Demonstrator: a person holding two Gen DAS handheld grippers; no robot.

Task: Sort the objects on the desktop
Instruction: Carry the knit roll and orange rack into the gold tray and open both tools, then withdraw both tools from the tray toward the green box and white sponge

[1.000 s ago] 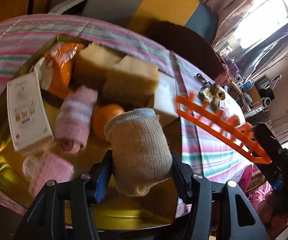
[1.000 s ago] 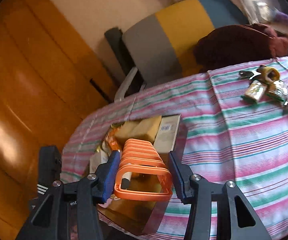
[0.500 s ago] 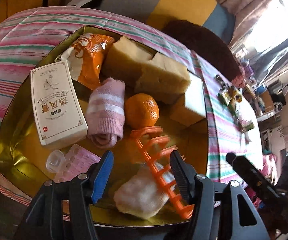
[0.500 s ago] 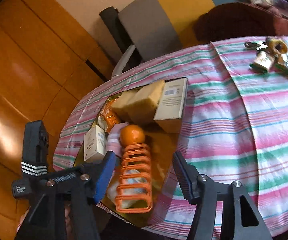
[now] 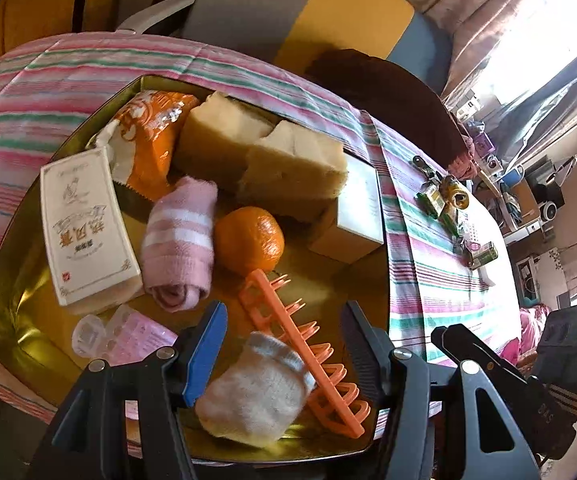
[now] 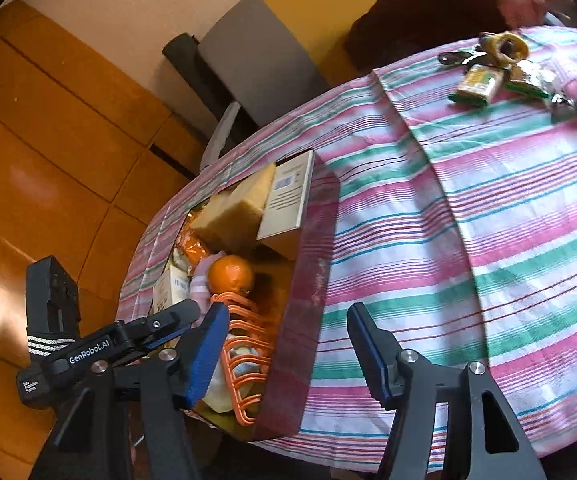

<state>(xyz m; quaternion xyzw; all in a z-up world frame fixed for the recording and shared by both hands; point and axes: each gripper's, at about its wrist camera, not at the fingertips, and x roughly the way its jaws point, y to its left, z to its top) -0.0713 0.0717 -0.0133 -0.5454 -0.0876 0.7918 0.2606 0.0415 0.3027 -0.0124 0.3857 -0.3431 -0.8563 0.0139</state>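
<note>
The striped tablecloth (image 6: 468, 208) carries the gold tin (image 5: 20, 216) at its near edge and, well apart toward two o'clock in the right wrist view, a scatter of small packets (image 6: 476, 86) not yet sorted. That loose cluster is probably the next target; it lies up and to the right of the right gripper (image 6: 284, 344), which is the nearer of the two. The right gripper's jaws stand apart and empty, one blue pad over the tin's inside, the other over the cloth. The left gripper (image 5: 282, 344) also hangs open over the tin, pads clear of the cream sock (image 5: 254, 390) below them. Inside the tin: two sponge blocks (image 5: 272, 152) at twelve o'clock, a white box (image 5: 84, 228) at nine, a pink sock (image 5: 180, 240), an orange (image 5: 248, 238) near the middle, and the orange rack (image 5: 304, 348), its long axis running from the orange toward five o'clock, resting against the cream sock.
</note>
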